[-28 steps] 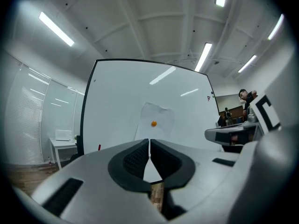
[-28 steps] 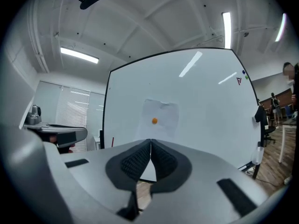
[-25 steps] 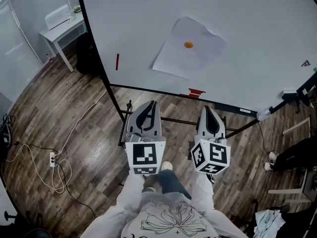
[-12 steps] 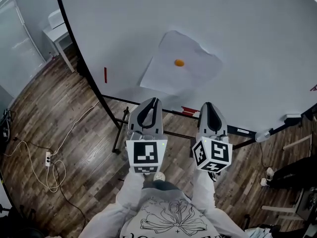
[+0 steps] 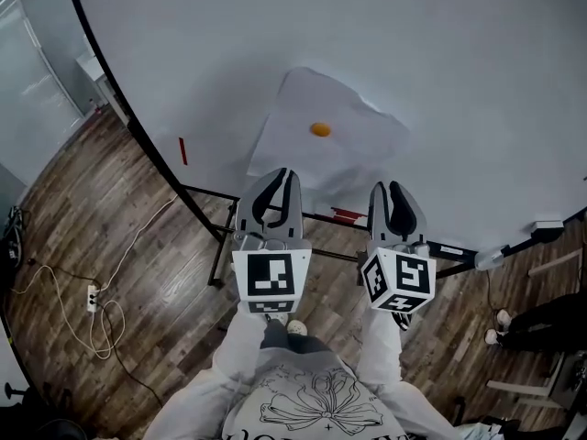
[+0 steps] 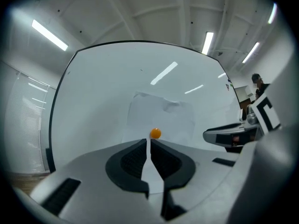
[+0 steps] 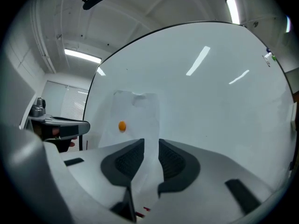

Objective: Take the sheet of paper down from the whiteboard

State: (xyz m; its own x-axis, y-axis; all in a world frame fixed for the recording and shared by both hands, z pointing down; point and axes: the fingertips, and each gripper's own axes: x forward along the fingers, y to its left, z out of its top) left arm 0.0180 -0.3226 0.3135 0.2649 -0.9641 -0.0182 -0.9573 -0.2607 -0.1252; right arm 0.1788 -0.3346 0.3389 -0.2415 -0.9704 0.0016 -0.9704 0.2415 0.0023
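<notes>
Right gripper (image 5: 396, 191) nearer paper (image 5: 341, 150), fingers (image 7: 127, 164) opening

The whiteboard (image 5: 477, 71) is smooth and glossy, mirroring the ceiling lights in streaks, while the sheet of paper (image 5: 293, 108) on it is matt and creased, with a small smooth orange magnet (image 5: 320, 129). The floor (image 5: 101, 218) shows dark wood-grain planks. The left gripper (image 5: 282, 174) has a smooth pale grey plastic shell, and its pads (image 6: 132, 158) are matt black with fine ribbing
</notes>
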